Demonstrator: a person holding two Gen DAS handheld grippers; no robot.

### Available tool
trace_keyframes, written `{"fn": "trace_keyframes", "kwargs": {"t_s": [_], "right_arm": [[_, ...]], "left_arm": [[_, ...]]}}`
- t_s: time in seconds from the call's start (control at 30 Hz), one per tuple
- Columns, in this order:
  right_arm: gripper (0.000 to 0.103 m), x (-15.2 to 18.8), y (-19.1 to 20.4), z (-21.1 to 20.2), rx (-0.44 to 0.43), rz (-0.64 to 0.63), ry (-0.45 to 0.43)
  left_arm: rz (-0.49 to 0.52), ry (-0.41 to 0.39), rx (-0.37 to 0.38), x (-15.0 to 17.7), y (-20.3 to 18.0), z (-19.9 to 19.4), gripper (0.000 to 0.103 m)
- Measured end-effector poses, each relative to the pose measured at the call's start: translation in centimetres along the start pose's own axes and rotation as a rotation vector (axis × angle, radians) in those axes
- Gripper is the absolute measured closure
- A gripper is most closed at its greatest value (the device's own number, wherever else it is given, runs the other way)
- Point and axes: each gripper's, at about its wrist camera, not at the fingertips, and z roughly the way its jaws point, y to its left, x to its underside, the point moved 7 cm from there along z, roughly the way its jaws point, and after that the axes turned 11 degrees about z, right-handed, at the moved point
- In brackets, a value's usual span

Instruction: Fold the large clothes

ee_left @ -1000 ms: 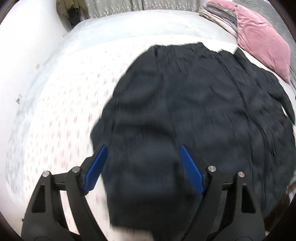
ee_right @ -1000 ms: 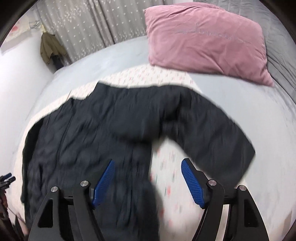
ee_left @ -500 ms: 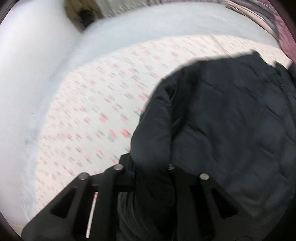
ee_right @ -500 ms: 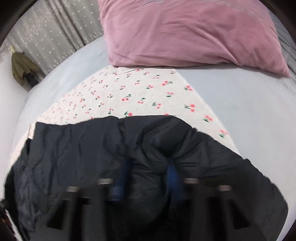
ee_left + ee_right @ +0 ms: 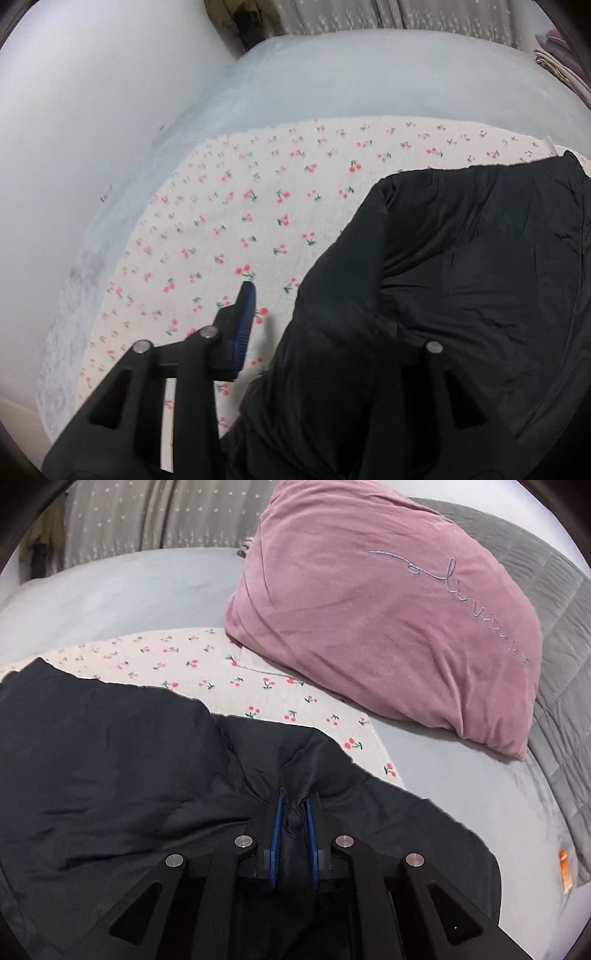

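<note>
Both grippers angle down over bed (image 5: 332, 81). Right gripper (image 5: 294, 808) fingers pinch black jacket (image 5: 110, 760). Left gripper (image 5: 317, 314) fingers opening, jacket fold lying between them.

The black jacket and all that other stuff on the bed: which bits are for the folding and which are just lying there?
For the folding:
- black jacket
- right gripper, pinching a fold of it
- left gripper, jaws opening around its edge

Just lying about:
- pink pillow
- cherry-print cloth underneath
- grey quilt
- curtain
</note>
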Motion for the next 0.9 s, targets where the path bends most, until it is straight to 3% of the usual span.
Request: {"fn": "trace_keyframes", "kwargs": {"t_s": [0.03,0.07,0.1,0.13,0.2,0.3,0.53,0.63,0.73,0.77,0.83,0.87,0.9], "right_arm": [[0.08,-0.1,-0.2,-0.5,0.016,0.013,-0.018],[0.075,-0.1,-0.4,-1.3,0.018,0.017,-0.028],[0.06,-0.1,-0.4,-2.1,0.013,0.018,-0.039],[0.046,-0.1,-0.3,-3.2,0.003,0.02,-0.061],[0.035,0.1,0.3,-5.8,-0.039,0.024,-0.112],[0.032,1.7,2.0,-10.4,-0.16,0.003,-0.126],[0.031,9.3,5.8,-17.9,-0.336,-0.084,-0.024],[0.031,12.5,6.9,-19.8,-0.399,-0.084,0.021],[0.031,15.2,7.7,-20.9,-0.438,-0.084,0.043],[0.031,15.9,8.0,-21.0,-0.443,-0.083,0.049],[0.031,17.1,9.0,-21.0,-0.442,-0.104,0.083],[0.031,17.5,9.2,-20.9,-0.436,-0.116,0.091],[0.031,17.7,9.4,-21.1,-0.432,-0.12,0.086]], "left_arm": [[0.011,-0.023,-0.01,0.0,0.3,-1.1,0.054],[0.017,-0.034,-0.007,0.4,0.8,-2.0,0.043],[0.015,-0.043,0.012,0.7,0.9,-3.1,0.036],[0.008,-0.047,0.041,1.1,0.9,-4.1,0.035],[-0.004,-0.049,0.128,2.5,0.7,-6.1,0.032],[0.018,-0.062,0.233,5.2,-0.5,-9.7,0.022],[0.105,-0.064,0.38,12.9,-4.0,-16.5,0.021],[0.156,-0.045,0.457,16.5,-6.2,-17.9,0.02],[0.22,-0.016,0.467,18.6,-7.9,-17.5,0.021],[0.228,-0.015,0.451,18.9,-8.2,-17.6,0.023],[0.23,-0.018,0.397,18.9,-7.6,-16.9,0.053],[0.218,-0.008,0.384,18.7,-6.9,-16.4,0.076],[0.185,-0.005,0.383,18.2,-5.7,-16.1,0.09]]}}
